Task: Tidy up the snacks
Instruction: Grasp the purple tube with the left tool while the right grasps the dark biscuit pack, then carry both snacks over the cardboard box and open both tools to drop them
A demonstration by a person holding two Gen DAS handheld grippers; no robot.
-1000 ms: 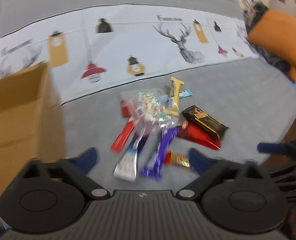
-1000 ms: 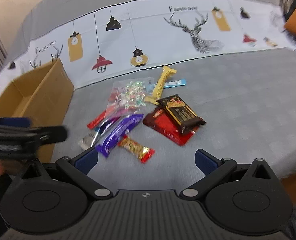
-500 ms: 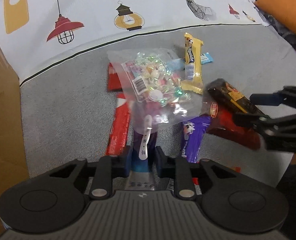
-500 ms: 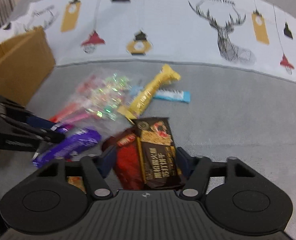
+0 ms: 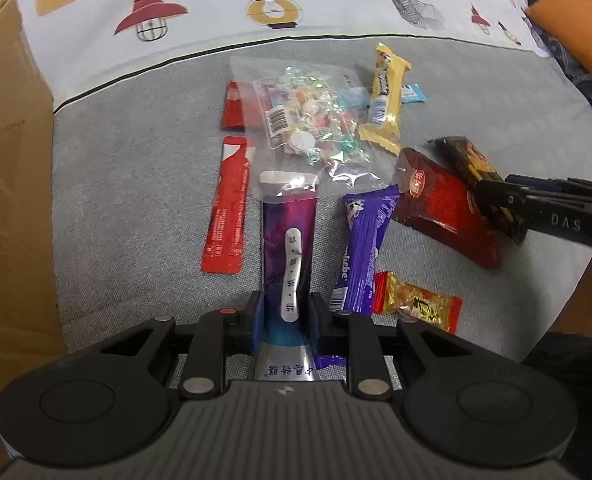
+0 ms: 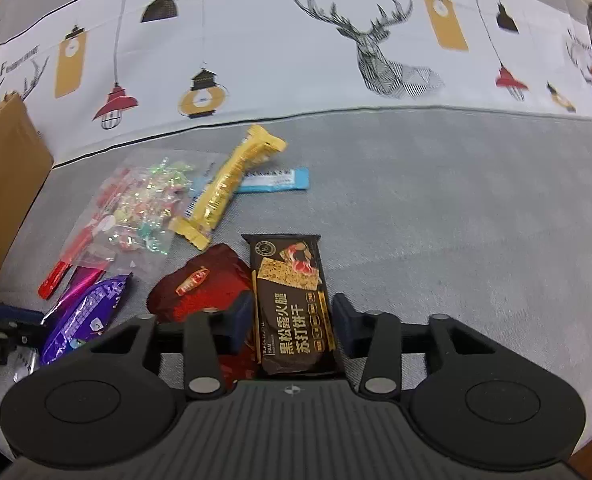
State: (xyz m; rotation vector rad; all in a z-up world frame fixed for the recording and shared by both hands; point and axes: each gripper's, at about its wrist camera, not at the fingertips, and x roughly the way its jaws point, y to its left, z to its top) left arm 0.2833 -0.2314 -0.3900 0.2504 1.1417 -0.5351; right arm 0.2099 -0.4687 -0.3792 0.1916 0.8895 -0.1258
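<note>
A pile of snack packs lies on the grey bed cover. My left gripper (image 5: 286,316) is shut on a purple and silver pack (image 5: 288,240) that lies under the edge of a clear bag of candies (image 5: 307,120). My right gripper (image 6: 292,316) is shut on a black cracker pack (image 6: 290,300) that rests on a dark red pouch (image 6: 204,284). In the left wrist view the right gripper (image 5: 495,196) grips the black cracker pack (image 5: 471,164) at the right. A purple bar (image 5: 361,244), a long red stick pack (image 5: 228,208), a yellow bar (image 5: 385,100) and a red-gold candy (image 5: 415,304) lie around.
An open cardboard box (image 5: 8,184) stands at the left, close to the pile. A white printed sheet (image 6: 296,52) covers the far part of the bed. An orange cushion (image 5: 575,20) is at the far right. A small blue pack (image 6: 276,179) lies behind the yellow bar (image 6: 228,184).
Both grippers came down from open above the pile. The left closed on the purple and silver pack, the right closed on the black cracker pack.
</note>
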